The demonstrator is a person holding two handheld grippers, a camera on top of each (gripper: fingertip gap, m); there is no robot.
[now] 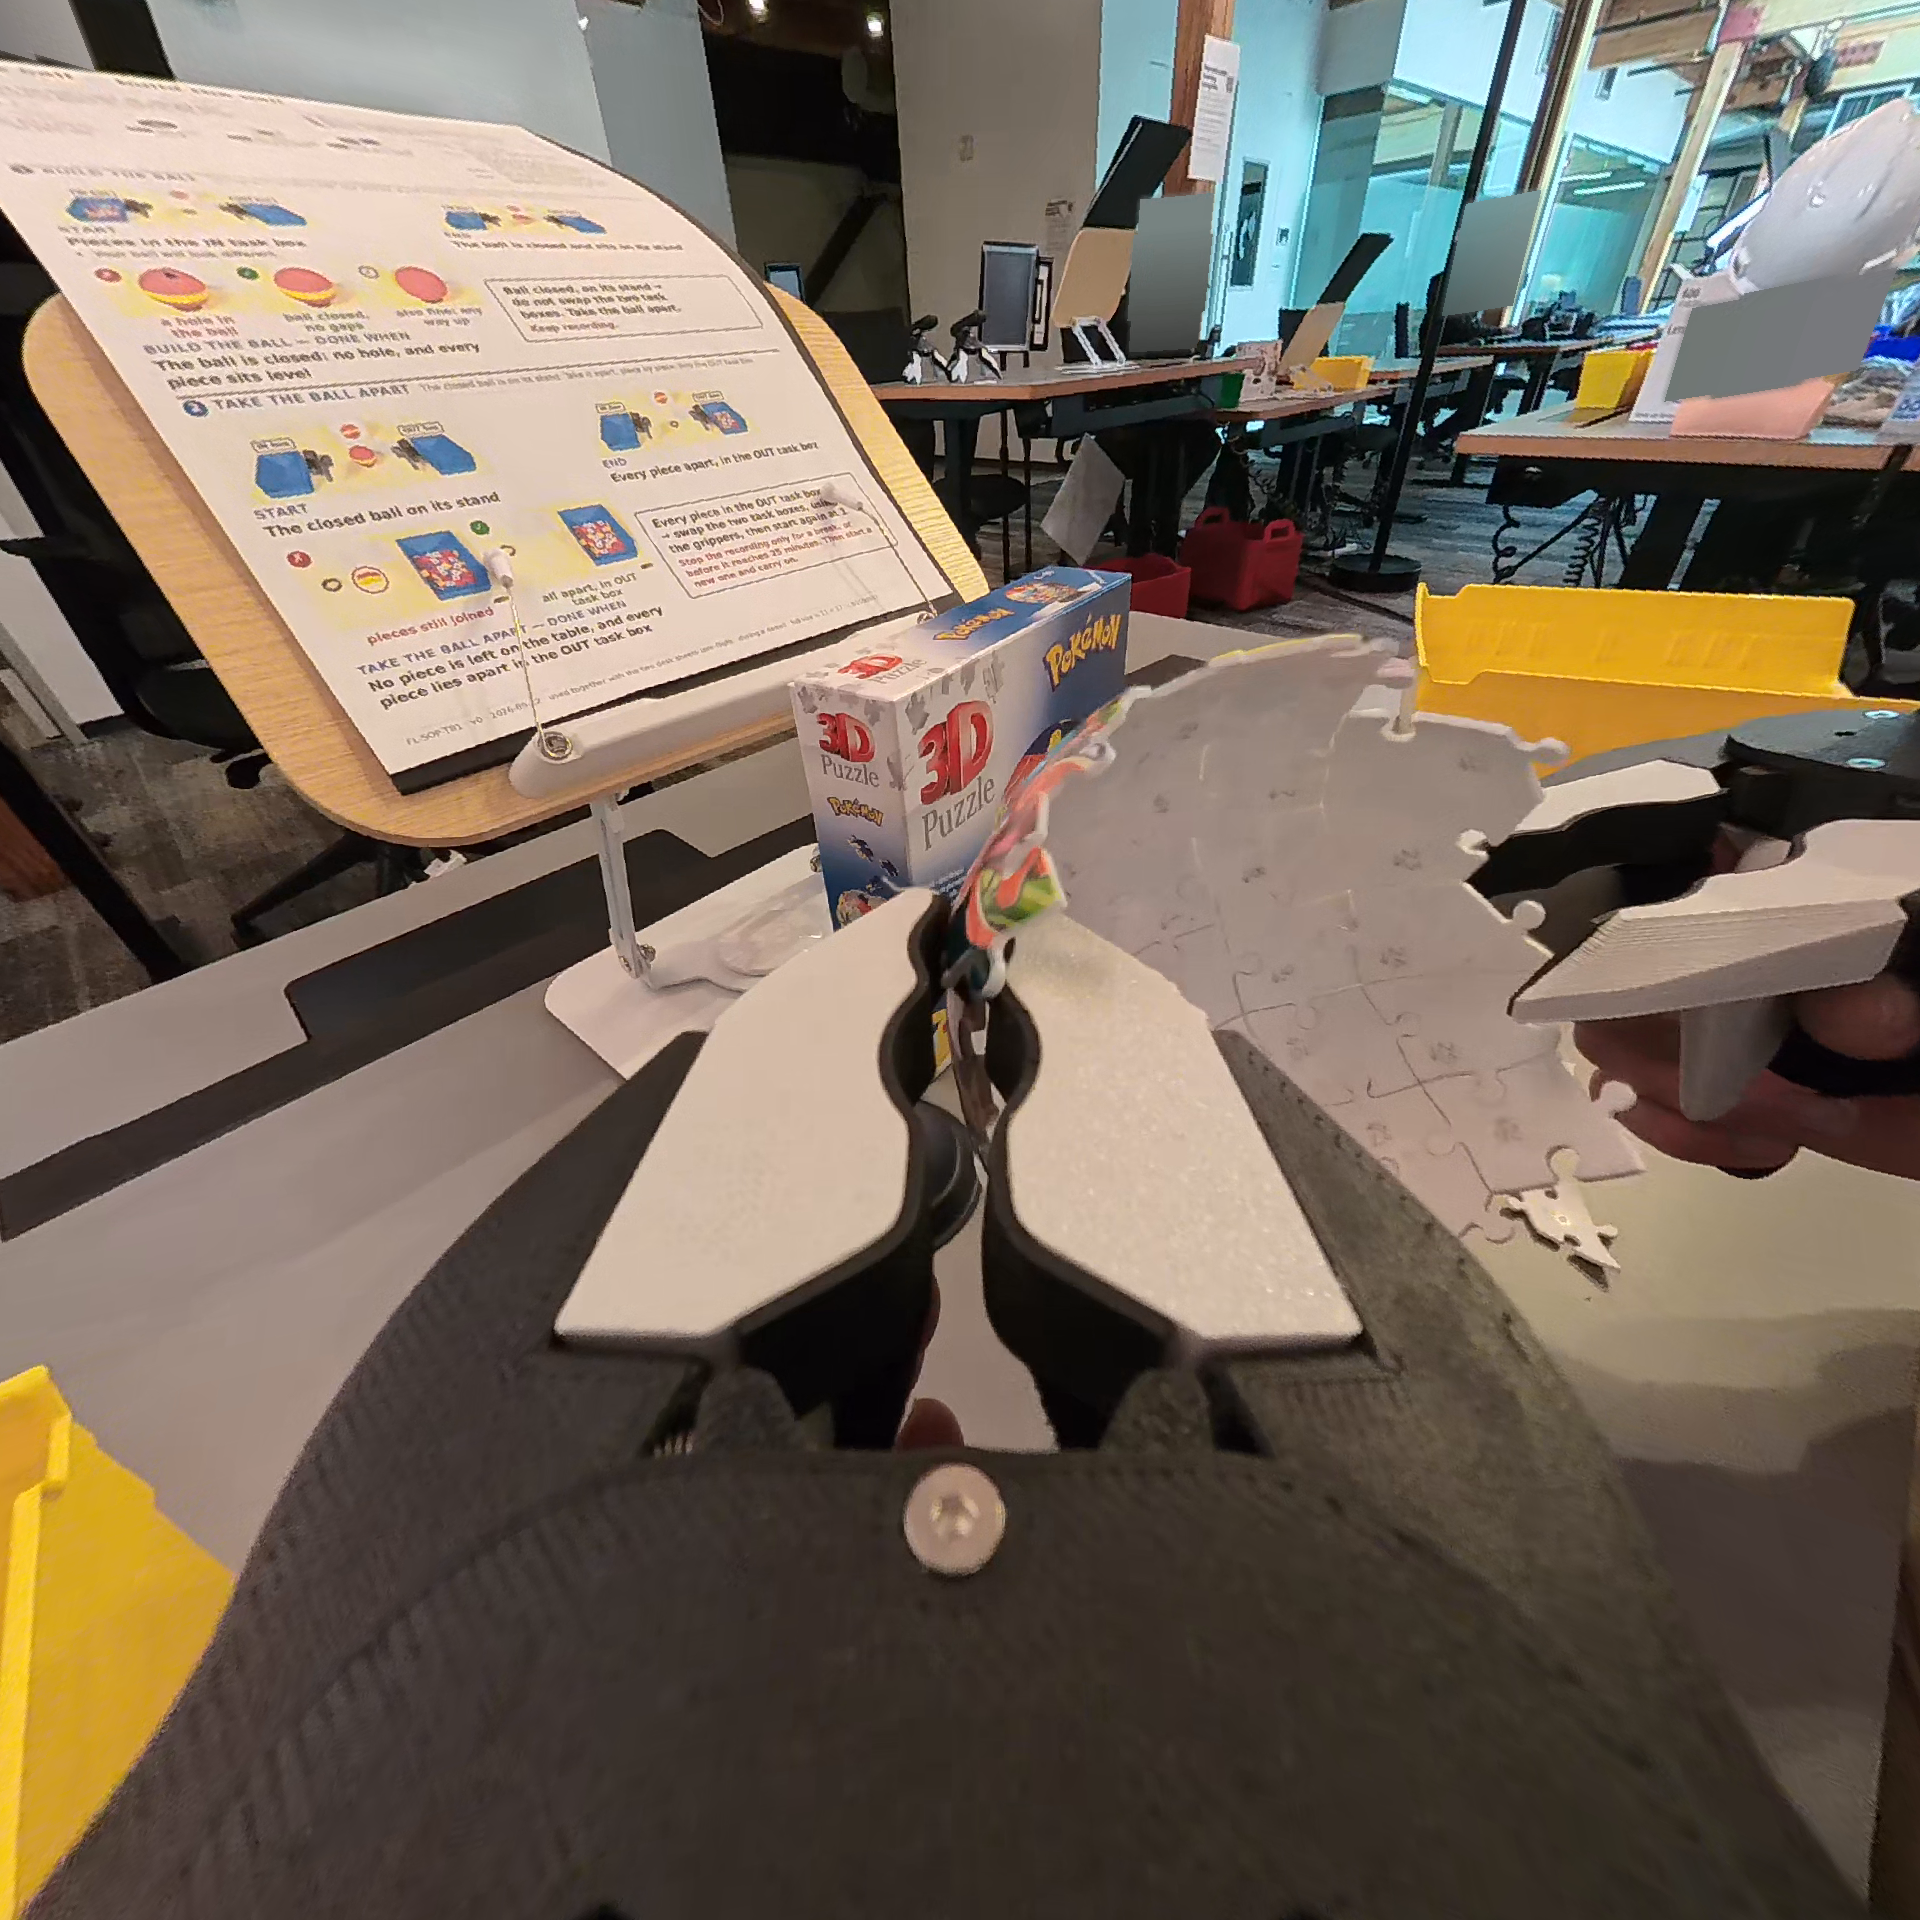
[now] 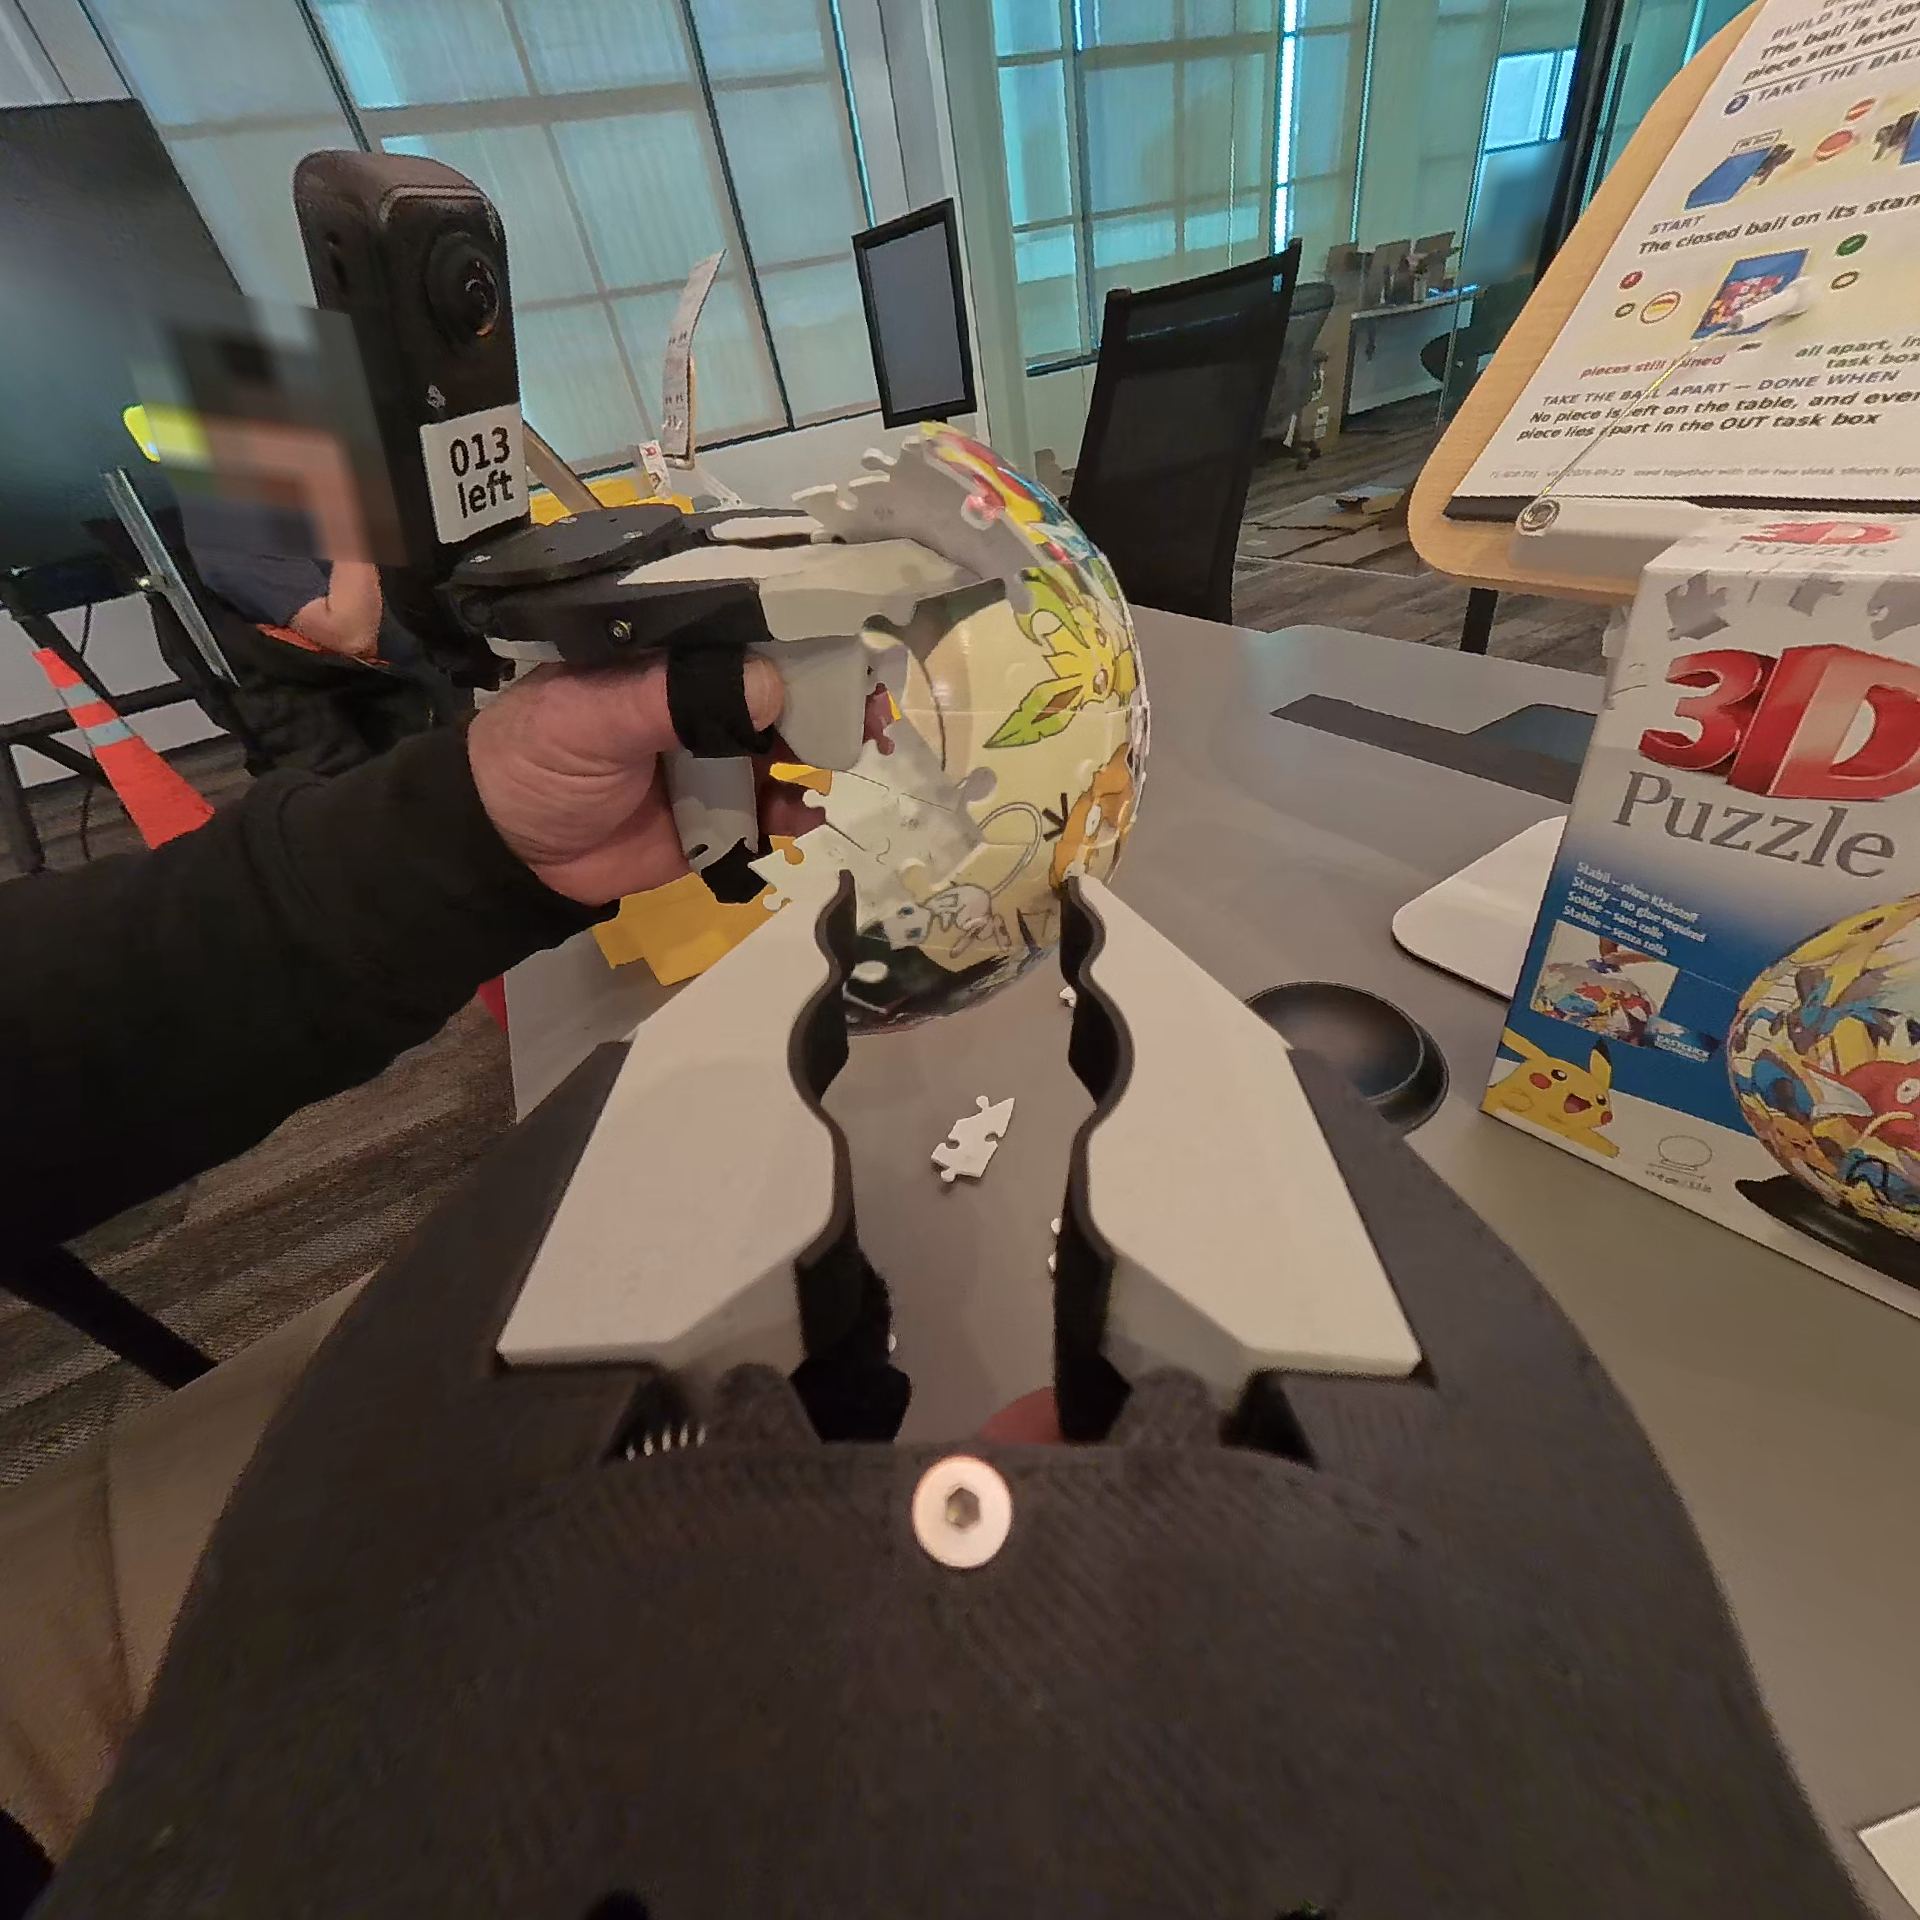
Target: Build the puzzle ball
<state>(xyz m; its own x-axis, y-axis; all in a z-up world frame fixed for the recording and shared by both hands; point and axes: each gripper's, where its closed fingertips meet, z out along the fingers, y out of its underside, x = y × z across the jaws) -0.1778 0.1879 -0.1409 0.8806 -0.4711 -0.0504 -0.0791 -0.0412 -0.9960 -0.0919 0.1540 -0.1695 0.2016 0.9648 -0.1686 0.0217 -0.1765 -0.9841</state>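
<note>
Hiding most of the table (image 1: 260,1195) in both wrist views are the black gripper bodies; the yellow bin (image 1: 1631,655) behind the shell is cut by the frame edge, another yellow bin (image 1: 62,1621) shows only as a corner at lower left. Mosaic patches cover parts of the background.

Left gripper (image 1: 971,997): jaws nearly closed, pinching the rim of the half-built puzzle ball (image 1: 1299,914) edge-on between the tips. From the left wrist view only the grey inner side of the shell shows, printed side mostly hidden; contact point itself hard to read, colours blur there. In the right wrist view the left gripper (image 2: 862,623) shows farther off, held by a hand (image 2: 592,779) in a dark sleeve, clamped on the ball's open jagged edge; puzzle ball (image 2: 1029,727) is up off the table, printed side toward the camera.

Right gripper (image 2: 956,914): jaws partly open, a clear gap between fingers, holding nothing. Its tips sit just beside the lower part of the ball; touching or not, cannot tell. In the left wrist view it shows at far right (image 1: 1704,935), cut off.

Loose white piece (image 2: 971,1138) lies on the table between the right fingers' line of sight. Puzzle box (image 2: 1745,914) stands right, cropped. Black ball stand (image 2: 1351,1049) partly hidden by the right finger. Instruction board (image 1: 436,416) on its stand behind.
</note>
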